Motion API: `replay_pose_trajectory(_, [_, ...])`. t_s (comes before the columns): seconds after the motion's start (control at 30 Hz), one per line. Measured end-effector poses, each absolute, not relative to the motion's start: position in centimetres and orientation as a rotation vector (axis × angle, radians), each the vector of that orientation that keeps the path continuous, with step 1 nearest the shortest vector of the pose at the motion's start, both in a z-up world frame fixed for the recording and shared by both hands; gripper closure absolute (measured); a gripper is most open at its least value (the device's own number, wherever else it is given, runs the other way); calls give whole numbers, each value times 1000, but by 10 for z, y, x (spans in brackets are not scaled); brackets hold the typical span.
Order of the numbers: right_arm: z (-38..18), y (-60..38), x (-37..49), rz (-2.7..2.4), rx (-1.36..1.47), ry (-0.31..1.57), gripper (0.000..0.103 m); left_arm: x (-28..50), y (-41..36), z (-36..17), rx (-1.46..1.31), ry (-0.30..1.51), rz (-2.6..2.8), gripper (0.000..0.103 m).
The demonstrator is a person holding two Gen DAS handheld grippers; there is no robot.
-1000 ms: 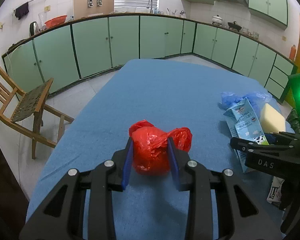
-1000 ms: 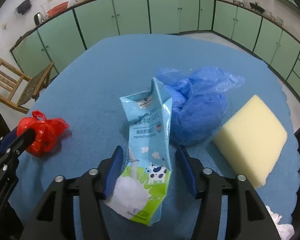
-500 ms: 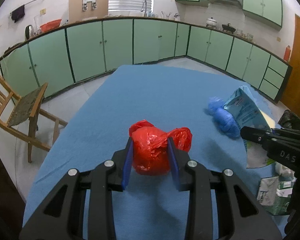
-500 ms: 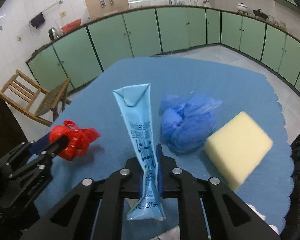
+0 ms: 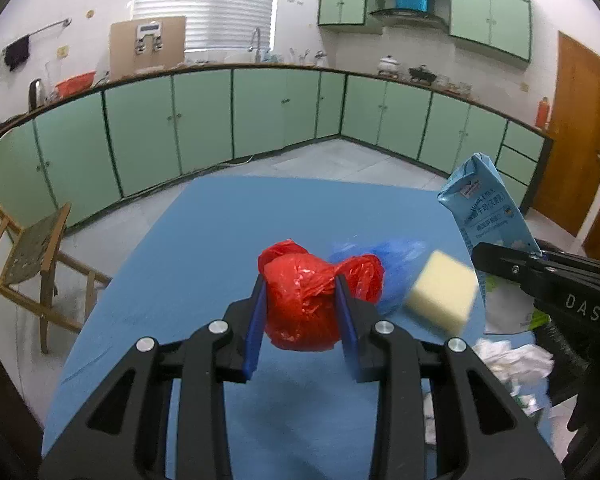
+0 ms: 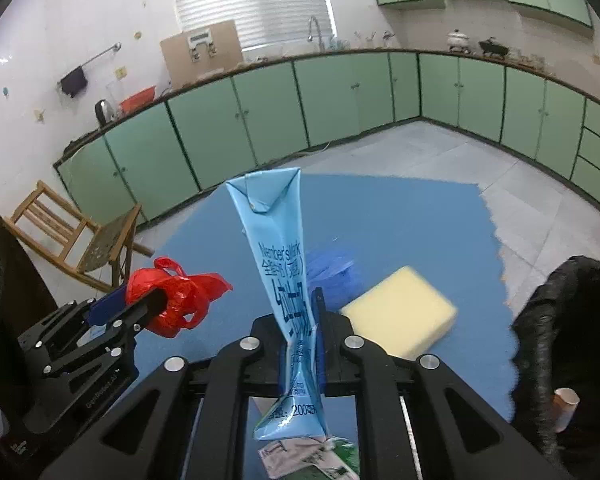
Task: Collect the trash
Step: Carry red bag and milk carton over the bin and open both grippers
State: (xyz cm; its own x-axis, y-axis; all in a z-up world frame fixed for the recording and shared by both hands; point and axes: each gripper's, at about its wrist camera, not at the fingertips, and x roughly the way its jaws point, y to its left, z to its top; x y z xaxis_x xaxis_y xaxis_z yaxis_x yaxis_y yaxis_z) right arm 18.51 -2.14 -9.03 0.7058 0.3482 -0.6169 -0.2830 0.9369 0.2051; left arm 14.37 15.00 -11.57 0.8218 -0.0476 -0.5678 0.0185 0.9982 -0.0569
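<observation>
My left gripper (image 5: 300, 304) is shut on a crumpled red plastic bag (image 5: 304, 308) and holds it above the blue table (image 5: 220, 240); the bag also shows at the left of the right wrist view (image 6: 172, 300). My right gripper (image 6: 300, 320) is shut on a flattened light blue milk carton (image 6: 284, 264), held upright above the table; the carton shows at the right of the left wrist view (image 5: 488, 212). A blue plastic bag (image 5: 396, 264) and a yellow sponge (image 6: 400, 316) lie on the table ahead.
A black trash bag (image 6: 560, 340) gapes at the table's right edge, with a paper cup (image 6: 565, 400) in it. Crumpled white paper (image 5: 508, 364) and flattened packaging (image 6: 312, 456) lie on the near table. A wooden chair (image 6: 72, 232) stands left; green cabinets (image 5: 260, 112) line the walls.
The right gripper closed on the milk carton and raised it upright off the table. Both grippers have lifted higher with their loads, so more of the kitchen shows.
</observation>
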Motion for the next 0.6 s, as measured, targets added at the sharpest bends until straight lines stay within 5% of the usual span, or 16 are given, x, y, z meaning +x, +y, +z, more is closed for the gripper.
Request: replay_pose_trajectory(0.6, [-59, -140, 154, 172, 166, 630, 92, 141, 31, -81, -15, 525, -222, 72])
